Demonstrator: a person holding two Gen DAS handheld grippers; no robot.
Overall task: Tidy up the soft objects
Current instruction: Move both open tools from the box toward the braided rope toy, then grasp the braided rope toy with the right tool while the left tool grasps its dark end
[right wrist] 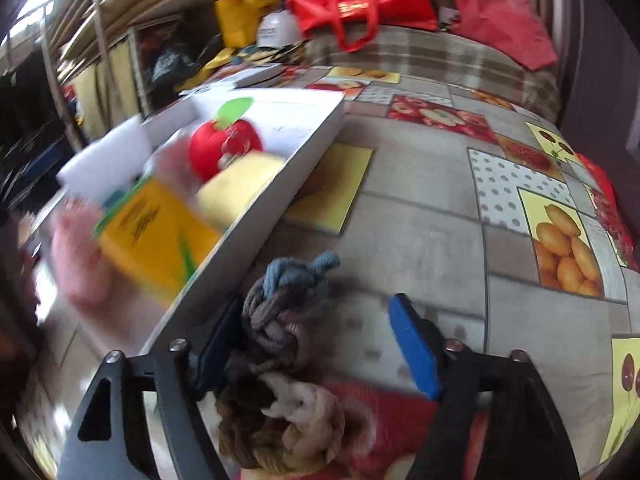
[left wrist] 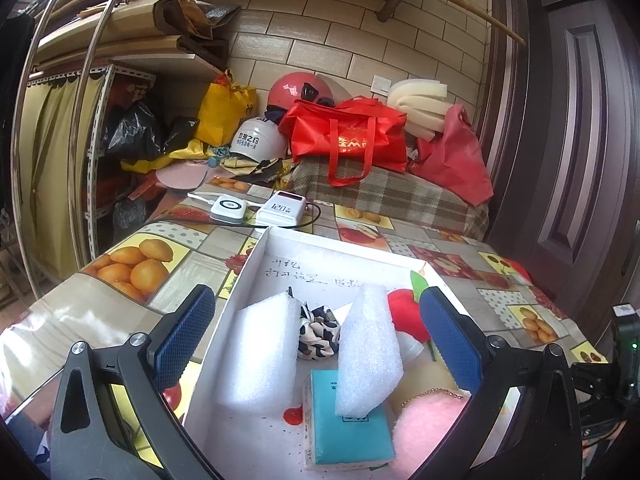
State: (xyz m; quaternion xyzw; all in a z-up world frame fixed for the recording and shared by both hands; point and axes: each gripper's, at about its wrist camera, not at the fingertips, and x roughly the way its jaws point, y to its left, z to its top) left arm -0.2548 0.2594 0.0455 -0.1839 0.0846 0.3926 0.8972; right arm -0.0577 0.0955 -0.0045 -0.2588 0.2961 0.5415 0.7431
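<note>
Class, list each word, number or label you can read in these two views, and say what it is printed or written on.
"120w": white power bank.
"欢聚之约": white helmet; smaller line below too small to read.
Gold lettering on red tote bag: not legible.
Handwriting on white box floor: unclear.
Print on teal tissue pack: too small.
Right wrist view: everything blurred.

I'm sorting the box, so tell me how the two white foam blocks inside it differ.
The left foam block leans over at a slant with its broad face showing; the right foam block stands nearly upright and looks narrower. The left one rests on the box floor; the right one sits on a teal tissue pack. Both are white and textured.
</note>
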